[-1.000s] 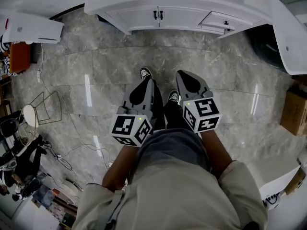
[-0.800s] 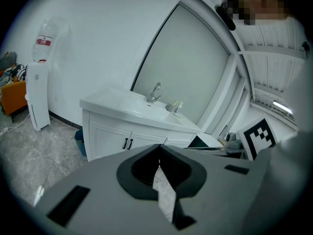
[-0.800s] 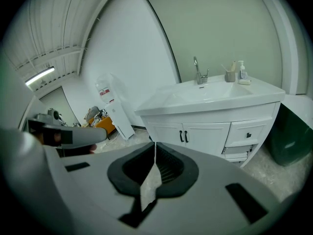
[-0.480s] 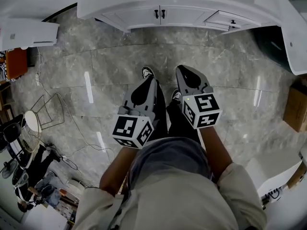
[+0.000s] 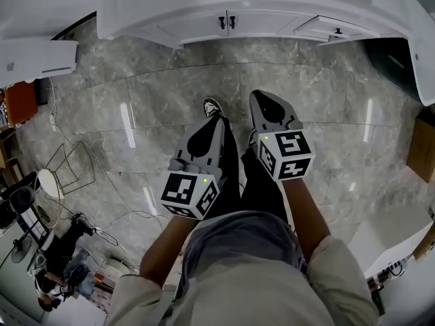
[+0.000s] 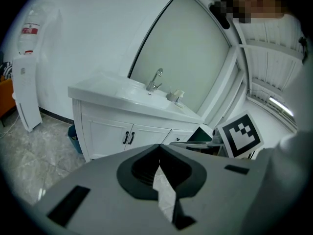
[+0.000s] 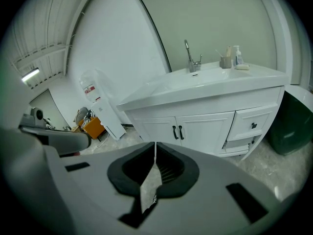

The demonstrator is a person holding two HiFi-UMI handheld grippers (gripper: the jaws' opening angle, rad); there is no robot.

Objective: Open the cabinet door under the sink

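The white sink cabinet [image 5: 204, 19] stands ahead across the floor, both its doors closed. Their two black handles [image 5: 227, 22] meet at the middle seam. The same door handles [image 6: 129, 138] show in the left gripper view, and the handles [image 7: 177, 132] again in the right gripper view, below the faucet [image 7: 191, 58]. My left gripper [image 5: 213, 116] and right gripper [image 5: 259, 97] hang side by side over the person's legs, well short of the cabinet. Both are shut, tips touching, with nothing between them.
A drawer [image 5: 334, 29] juts slightly from the cabinet's right part. A dark green bin [image 7: 292, 121] stands right of it, a white floor unit [image 5: 37, 56] to the left. Cables and a wire stand [image 5: 68, 156] lie on the floor at left, a cardboard box [image 5: 423, 148] at right.
The view has crept toward the cabinet, which now looms a little larger. Both grippers keep their places over the legs and stay shut.
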